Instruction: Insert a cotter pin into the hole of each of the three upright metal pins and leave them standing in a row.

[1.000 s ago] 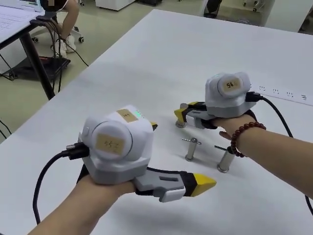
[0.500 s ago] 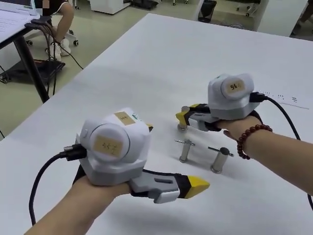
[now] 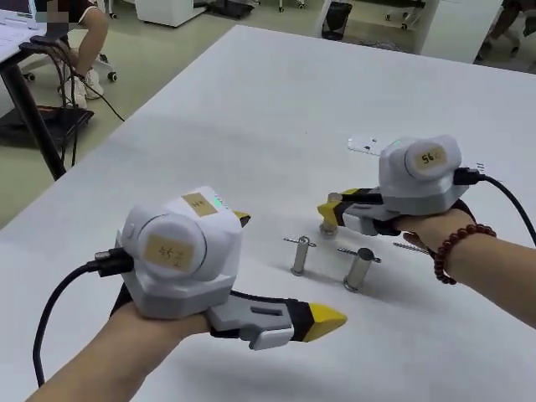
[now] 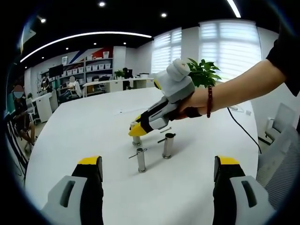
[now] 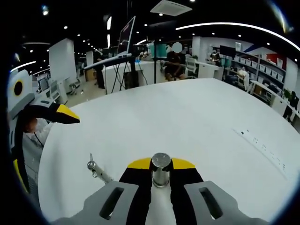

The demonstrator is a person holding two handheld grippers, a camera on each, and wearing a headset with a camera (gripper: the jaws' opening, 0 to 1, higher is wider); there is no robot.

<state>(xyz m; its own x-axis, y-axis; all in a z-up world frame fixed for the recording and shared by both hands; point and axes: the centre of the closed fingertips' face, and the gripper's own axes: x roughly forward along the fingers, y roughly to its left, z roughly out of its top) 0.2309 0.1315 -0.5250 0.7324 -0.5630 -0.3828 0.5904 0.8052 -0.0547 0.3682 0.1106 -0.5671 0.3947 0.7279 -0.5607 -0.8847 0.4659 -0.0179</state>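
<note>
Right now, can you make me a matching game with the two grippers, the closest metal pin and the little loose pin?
Things:
1. left gripper
2. right gripper
3. nearest metal pin
4. loose cotter pin

States:
A. lying flat on the table
B. jaws wide open, holding nothing
C. jaws closed around the far metal pin
D. standing up with an inserted cotter pin through it

Pairs: 1-B, 2-C, 3-D, 4-A.

Left gripper (image 4: pixel 158 161) and right gripper (image 3: pixel 329 213), pale grey rounded shells, black jaws with yellow tips, tan labels (image 3: pixel 167 249) with handwritten digits, black cable (image 3: pixel 59 301) at each rear, dark red beaded bracelet (image 3: pixel 456 247) on right wrist, black short sleeve (image 4: pixel 286 51).
</note>
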